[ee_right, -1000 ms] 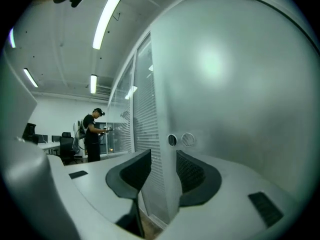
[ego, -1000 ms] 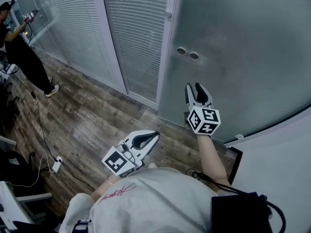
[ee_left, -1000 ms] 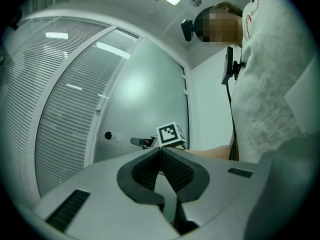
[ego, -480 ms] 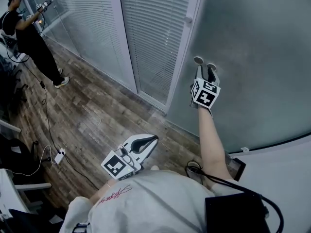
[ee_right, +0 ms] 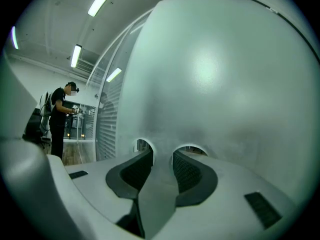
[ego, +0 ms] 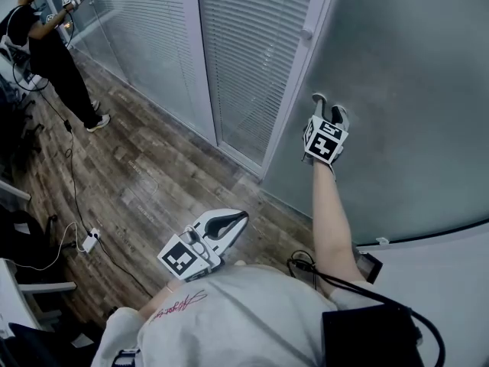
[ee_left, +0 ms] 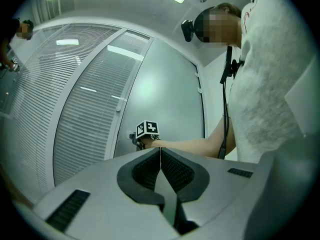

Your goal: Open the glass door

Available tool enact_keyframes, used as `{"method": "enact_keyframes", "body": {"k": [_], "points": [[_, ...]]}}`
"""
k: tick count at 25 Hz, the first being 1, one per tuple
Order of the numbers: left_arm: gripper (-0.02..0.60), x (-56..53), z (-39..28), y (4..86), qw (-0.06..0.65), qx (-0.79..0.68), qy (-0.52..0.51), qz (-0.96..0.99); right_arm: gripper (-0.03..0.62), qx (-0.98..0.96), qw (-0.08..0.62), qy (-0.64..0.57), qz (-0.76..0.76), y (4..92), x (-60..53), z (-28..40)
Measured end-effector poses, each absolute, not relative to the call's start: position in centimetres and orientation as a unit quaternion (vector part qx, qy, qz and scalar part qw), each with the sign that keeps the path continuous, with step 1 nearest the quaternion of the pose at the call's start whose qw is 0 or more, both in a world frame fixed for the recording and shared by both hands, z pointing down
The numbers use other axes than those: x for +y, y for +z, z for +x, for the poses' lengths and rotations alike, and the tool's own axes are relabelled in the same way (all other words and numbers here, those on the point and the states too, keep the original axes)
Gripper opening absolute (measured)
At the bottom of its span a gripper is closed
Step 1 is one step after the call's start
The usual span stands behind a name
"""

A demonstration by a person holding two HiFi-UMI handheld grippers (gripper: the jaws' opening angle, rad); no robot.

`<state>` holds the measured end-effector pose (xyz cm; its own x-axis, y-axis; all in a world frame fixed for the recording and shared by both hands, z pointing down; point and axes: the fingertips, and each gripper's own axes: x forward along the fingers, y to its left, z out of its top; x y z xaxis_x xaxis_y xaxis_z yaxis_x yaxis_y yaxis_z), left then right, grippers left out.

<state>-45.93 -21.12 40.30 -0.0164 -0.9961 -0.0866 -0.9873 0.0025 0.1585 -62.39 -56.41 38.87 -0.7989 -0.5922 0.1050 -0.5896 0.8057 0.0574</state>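
Observation:
The frosted glass door [ego: 405,82] fills the upper right of the head view. My right gripper [ego: 328,107] is stretched out against it, and its fingertips cover the door's two round holes. In the right gripper view the jaws stand a little apart, each tip at one round hole [ee_right: 143,145], and the strip of frosted glass [ee_right: 215,74] between the holes lies in my right gripper's [ee_right: 162,156] gap. My left gripper [ego: 243,217] hangs low near my body, shut and empty; in its own view my left gripper [ee_left: 160,151] points towards the door [ee_left: 165,84].
A white door frame [ego: 306,60] and glass partitions with blinds [ego: 244,44] run to the left. Another person [ego: 46,44] stands at the far left on the wood floor [ego: 145,174]. A power strip with cables [ego: 89,240] lies at the left. A white wall [ego: 443,281] is at the lower right.
My right gripper has moved forward and up from well below the two round holes until its tips reach them. The left gripper has stayed low and shut.

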Motion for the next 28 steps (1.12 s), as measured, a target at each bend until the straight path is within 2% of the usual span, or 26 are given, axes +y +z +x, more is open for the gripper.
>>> {"method": "enact_keyframes", "body": {"k": [11,28], "points": [[0.018,-21.0,-45.1,40.3,0.026,-0.7,-0.089,0.708,0.12,-0.947,0.039,0.011,0.319,38.6,-55.4,-61.5],[0.018,-19.9,-42.1,40.4,0.024,-0.69,-0.096,0.717,0.115,-0.956,0.035,-0.003,0.292,38.3,-51.0,-58.7]]}}
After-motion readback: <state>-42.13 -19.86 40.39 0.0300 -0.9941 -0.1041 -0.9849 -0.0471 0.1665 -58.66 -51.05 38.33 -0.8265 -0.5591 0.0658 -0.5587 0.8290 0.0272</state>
